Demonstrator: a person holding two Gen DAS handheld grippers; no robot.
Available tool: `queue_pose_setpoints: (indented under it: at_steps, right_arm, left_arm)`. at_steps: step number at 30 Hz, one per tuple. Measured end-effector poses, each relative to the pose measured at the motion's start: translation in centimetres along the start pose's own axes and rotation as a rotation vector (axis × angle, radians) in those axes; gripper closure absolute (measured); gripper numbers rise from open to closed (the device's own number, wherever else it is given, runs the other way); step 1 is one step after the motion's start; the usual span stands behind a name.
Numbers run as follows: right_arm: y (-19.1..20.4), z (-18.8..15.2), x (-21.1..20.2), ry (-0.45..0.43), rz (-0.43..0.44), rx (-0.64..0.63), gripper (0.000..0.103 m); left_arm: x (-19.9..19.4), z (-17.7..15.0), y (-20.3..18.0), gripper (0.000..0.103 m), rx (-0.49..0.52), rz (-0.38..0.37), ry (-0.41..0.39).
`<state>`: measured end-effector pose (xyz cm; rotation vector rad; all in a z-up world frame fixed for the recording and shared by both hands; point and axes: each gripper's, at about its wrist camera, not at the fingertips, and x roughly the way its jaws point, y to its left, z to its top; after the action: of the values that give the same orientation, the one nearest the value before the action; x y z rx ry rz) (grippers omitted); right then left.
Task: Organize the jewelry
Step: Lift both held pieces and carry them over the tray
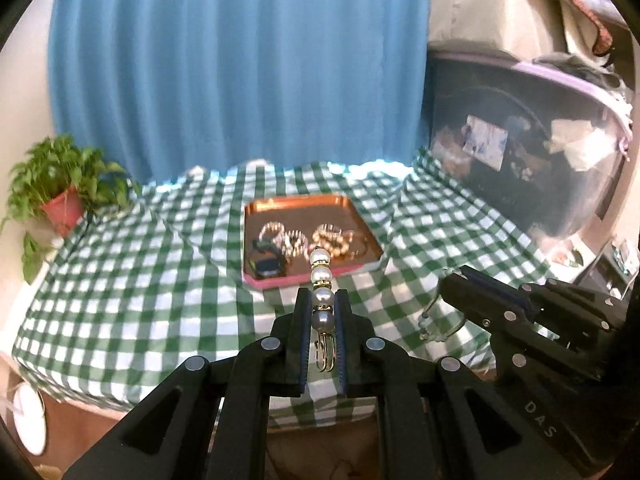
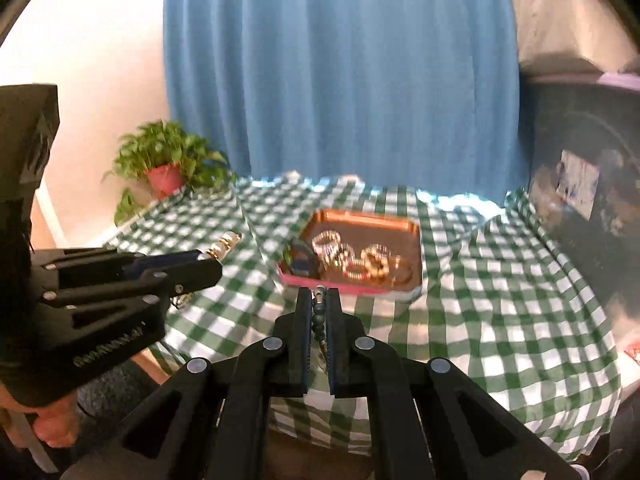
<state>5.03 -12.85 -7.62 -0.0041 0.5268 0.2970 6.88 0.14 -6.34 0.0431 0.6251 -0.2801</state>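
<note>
My left gripper [image 1: 321,300] is shut on a pearl bracelet [image 1: 321,268] with gold links; its pearls stick out past the fingertips, above the near edge of the table. My right gripper [image 2: 319,298] is shut on a thin bracelet of small blue-grey beads [image 2: 318,320]. In the left wrist view the right gripper [image 1: 454,280] shows at the right with that beaded bracelet [image 1: 434,322] hanging below it. In the right wrist view the left gripper [image 2: 208,262] sits at the left with the pearls [image 2: 224,245] poking out. A copper tray [image 1: 356,220] [image 2: 414,240] on the table holds several bracelets and a dark watch.
A green and white checked cloth [image 1: 140,280] covers the table. A potted plant [image 1: 60,200] in a red pot stands at the back left corner. A blue curtain [image 1: 240,60] hangs behind. A dark plastic bin [image 1: 520,152] with a lilac rim stands at the right.
</note>
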Motion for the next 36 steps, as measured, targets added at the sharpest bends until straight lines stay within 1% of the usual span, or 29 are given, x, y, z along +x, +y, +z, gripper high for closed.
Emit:
queue_pose_setpoints:
  at_steps: [3, 7, 12, 16, 19, 24, 28, 36]
  right_arm:
    - [0.4, 1.1, -1.7, -0.042, 0.018, 0.013, 0.098]
    - [0.9, 1.9, -2.9, -0.08, 0.012, 0.001, 0.098]
    - [0.4, 2.0, -2.5, -0.085, 0.031, 0.003, 0.098]
    - [0.1, 1.7, -1.1, -0.067, 0.029, -0.008, 0.098]
    - [-0.6, 1.7, 0.4, -0.057, 0.021, 0.008, 0.098]
    - [-2.5, 1.5, 3.5, -0.029, 0.031, 0.055, 0.098]
    - [-3.8, 1.3, 5.7, -0.009, 0.018, 0.064, 0.098]
    - [-6.9, 1.4, 11.1, 0.051, -0.005, 0.087, 0.098]
  left_arm:
    - [-2.0, 0.8, -0.2, 0.092, 0.002, -0.017, -0.048]
    - [-3.5, 1.4, -0.2, 0.091, 0.011, -0.023, -0.098]
    - [-2.5, 1.6, 0.3, 0.091, -0.005, -0.042, -0.091]
    - [-0.2, 1.6, 0.8, 0.091, -0.012, -0.05, -0.06]
    - [1.8, 1.4, 1.2, 0.091, -0.012, -0.05, -0.032]
    - [5.5, 1.2, 1.8, 0.091, -0.022, -0.048, 0.013]
    - [8.5, 1.4, 2.1, 0.091, -0.029, -0.05, 0.039]
    - [14.7, 2.6, 2.6, 0.091, -0.022, -0.045, 0.077]
